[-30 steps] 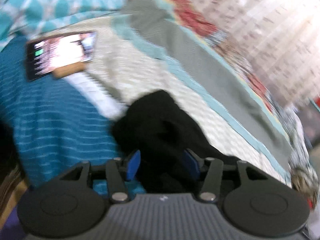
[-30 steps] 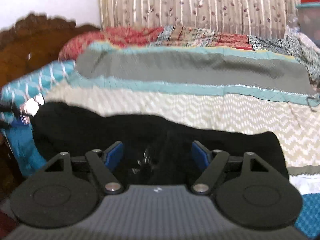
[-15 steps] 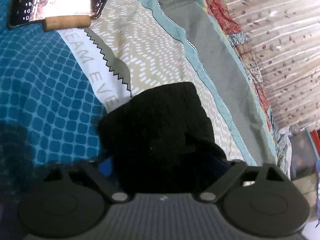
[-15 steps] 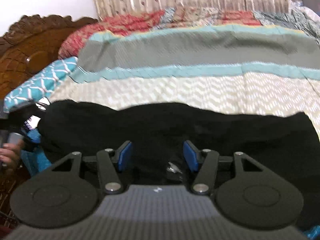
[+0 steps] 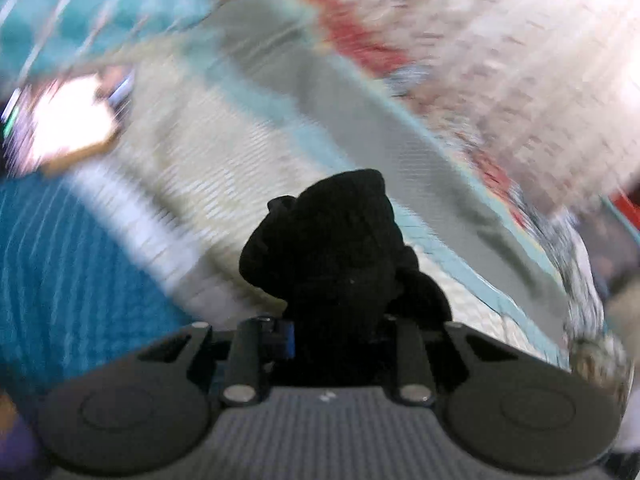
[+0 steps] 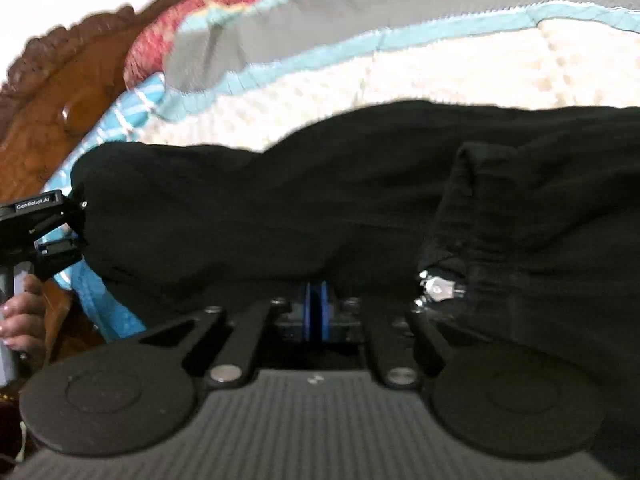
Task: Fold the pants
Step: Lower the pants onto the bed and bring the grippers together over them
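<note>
The black pants (image 6: 320, 200) lie stretched across the bed in the right wrist view, with a metal zipper pull (image 6: 438, 288) at the right. My right gripper (image 6: 316, 312) is shut on the near edge of the pants, blue pads pressed together. My left gripper (image 5: 336, 332) is shut on a bunched end of the pants (image 5: 336, 248), which rises from between its fingers. The left gripper also shows at the left edge of the right wrist view (image 6: 44, 232), holding the pants' left end, with a hand below it.
The bed is covered by a patterned quilt (image 6: 460, 68) with cream, teal and grey bands. A lit phone (image 5: 60, 128) lies on the bed at the left. A carved wooden headboard (image 6: 68, 80) stands at the left. Curtains (image 5: 520, 60) hang behind the bed.
Both grippers have closed on the pants. The right gripper moved in low at the near edge. The left gripper lifted and swung, its view now blurred, with the cloth bunched between its fingers.
</note>
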Demonstrator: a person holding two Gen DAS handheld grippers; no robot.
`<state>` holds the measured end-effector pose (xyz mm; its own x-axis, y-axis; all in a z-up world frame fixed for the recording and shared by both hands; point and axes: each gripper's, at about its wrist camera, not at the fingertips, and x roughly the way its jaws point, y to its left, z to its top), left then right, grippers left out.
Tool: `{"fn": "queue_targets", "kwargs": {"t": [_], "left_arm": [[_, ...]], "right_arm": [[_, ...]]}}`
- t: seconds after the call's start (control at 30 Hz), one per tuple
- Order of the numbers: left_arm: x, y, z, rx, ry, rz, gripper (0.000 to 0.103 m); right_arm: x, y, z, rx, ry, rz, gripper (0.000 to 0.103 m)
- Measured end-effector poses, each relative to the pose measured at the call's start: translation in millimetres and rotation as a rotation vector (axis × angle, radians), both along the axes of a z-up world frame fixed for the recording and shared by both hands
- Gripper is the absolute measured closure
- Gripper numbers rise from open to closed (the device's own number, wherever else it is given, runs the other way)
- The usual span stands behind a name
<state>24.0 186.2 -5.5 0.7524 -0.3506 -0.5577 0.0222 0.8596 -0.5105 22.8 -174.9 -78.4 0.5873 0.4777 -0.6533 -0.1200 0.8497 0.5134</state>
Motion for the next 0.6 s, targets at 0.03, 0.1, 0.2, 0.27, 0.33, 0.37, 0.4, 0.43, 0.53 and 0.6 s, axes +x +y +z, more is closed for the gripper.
{"fn": "queue_targets", "kwargs": {"t": [0.03,0.1,0.2,0.27,0.33,0.37,0.4,0.43,0.53,0.6], "left_arm": [[-4,-13,11,0.034,-0.042,-0.037,0.08],[-13,-41,27,0.1,-0.117,-0.117,0.08],[-30,-93,39,0.279,-0.208,-0.264,0.079],[-35,-130,30,0.392,-0.195,-0.393,0.069],[-40,-163,8,0.504,-0.13,-0.538,0.064],[-44,-176,-2,0.545,-0.107,-0.589,0.063],[-50,-185,-9,0.572,-0.093,-0.638,0.062],[-57,-191,-13,0.595,-0.103,-0.674,0.057],[-70,-188,-3,0.626,-0.159,-0.705,0.049],[-64,-172,12,0.558,-0.142,-0.694,0.049]], "right_arm": [[-3,-4,2,0.015,-0.008,-0.007,0.092],[-9,-13,5,0.047,-0.023,-0.031,0.092],[-15,-29,12,0.106,-0.046,-0.079,0.091],[-17,-41,14,0.151,-0.058,-0.111,0.09],[-18,-47,13,0.168,-0.056,-0.14,0.084],[-19,-50,12,0.164,-0.053,-0.15,0.082],[-19,-51,10,0.159,-0.048,-0.159,0.081],[-21,-52,10,0.155,-0.045,-0.168,0.081],[-34,-65,17,0.156,-0.078,-0.198,0.075],[-43,-82,25,0.151,-0.111,-0.239,0.07]]}}
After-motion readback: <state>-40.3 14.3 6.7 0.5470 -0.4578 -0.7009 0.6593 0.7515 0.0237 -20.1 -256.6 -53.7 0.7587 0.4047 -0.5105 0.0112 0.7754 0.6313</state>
